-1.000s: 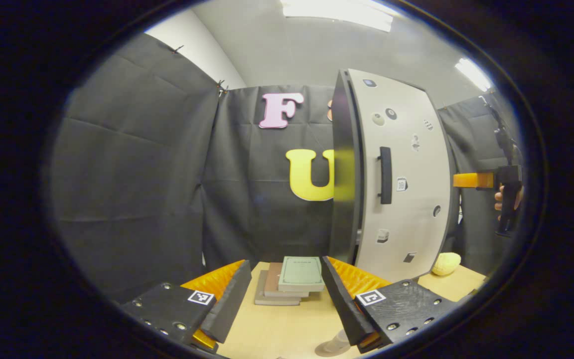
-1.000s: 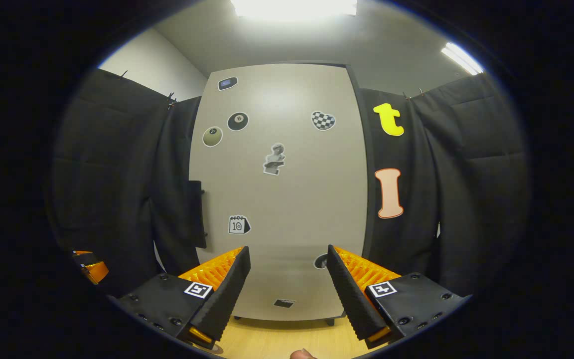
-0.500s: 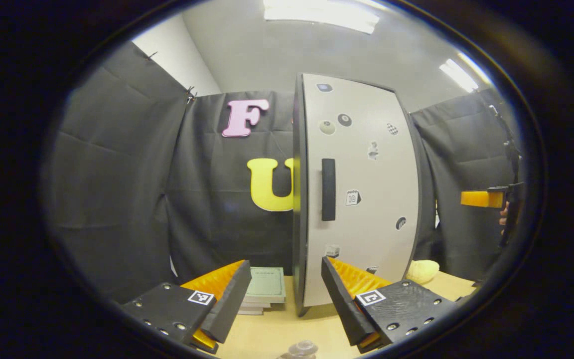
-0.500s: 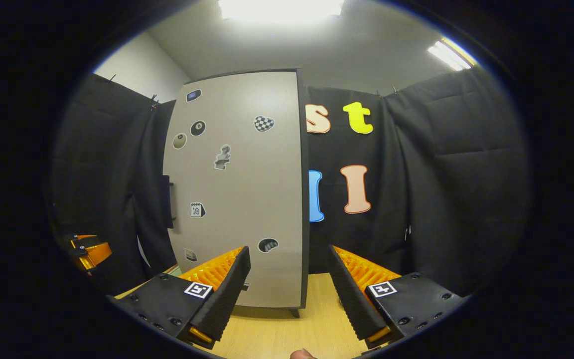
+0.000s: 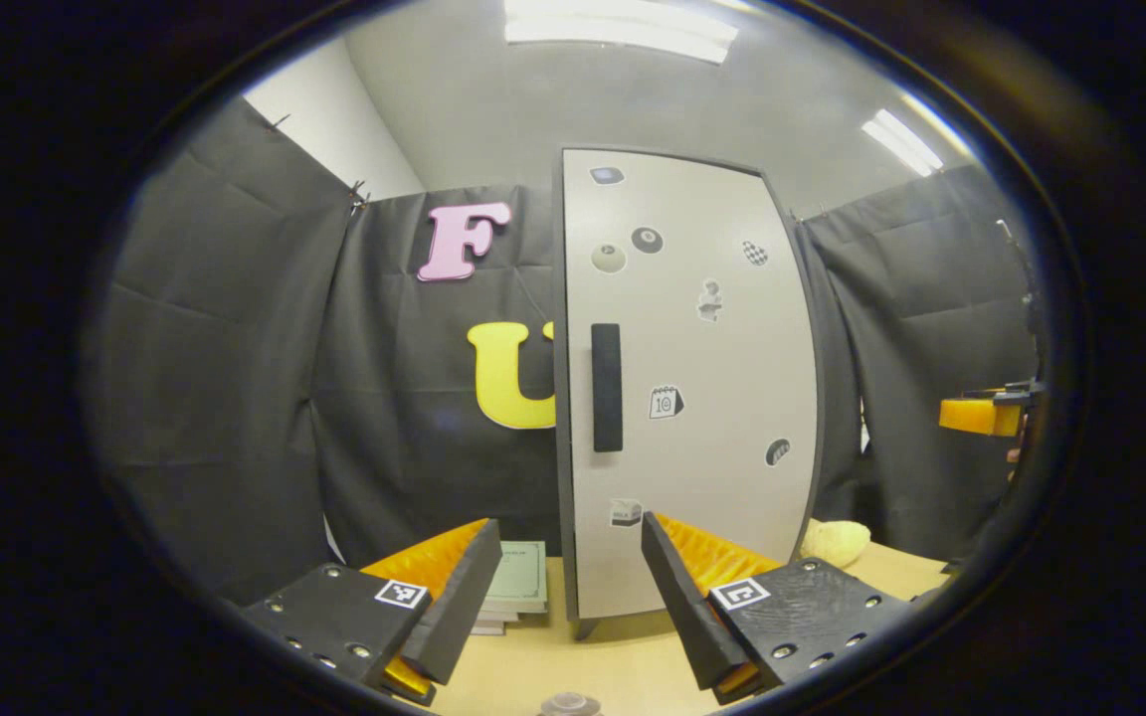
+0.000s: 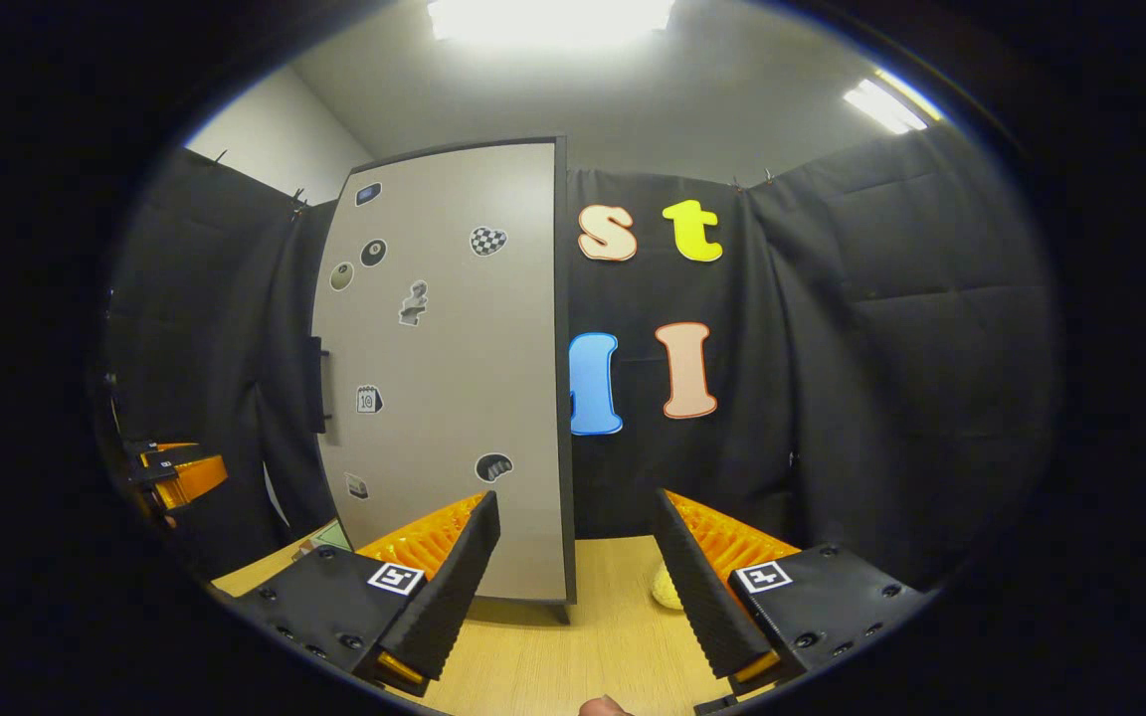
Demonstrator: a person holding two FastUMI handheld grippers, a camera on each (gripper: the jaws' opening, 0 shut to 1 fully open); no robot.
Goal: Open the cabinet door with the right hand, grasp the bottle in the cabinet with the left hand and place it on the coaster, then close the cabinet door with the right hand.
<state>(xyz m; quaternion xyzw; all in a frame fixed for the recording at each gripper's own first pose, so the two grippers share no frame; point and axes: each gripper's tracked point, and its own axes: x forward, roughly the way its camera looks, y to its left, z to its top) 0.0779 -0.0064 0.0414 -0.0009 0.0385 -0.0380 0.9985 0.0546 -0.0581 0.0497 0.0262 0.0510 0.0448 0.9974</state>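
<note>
Cabinet door (image 5: 692,388) closed, dark handle (image 5: 606,387) at its left edge. Left gripper (image 5: 566,597) and right gripper (image 6: 578,582): fingers spread wide, nothing between them. Bottle (image 5: 570,705) cut off at the left gripper view's bottom edge; only its cap is discernible. Books (image 5: 516,589) partly hidden behind a finger.

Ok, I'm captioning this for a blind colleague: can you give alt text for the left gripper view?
A tall pale cabinet with a shut, sticker-dotted door and a dark handle stands on a wooden table. The open left gripper points at it, empty. Books lie left of the cabinet, a yellow object right.
</note>
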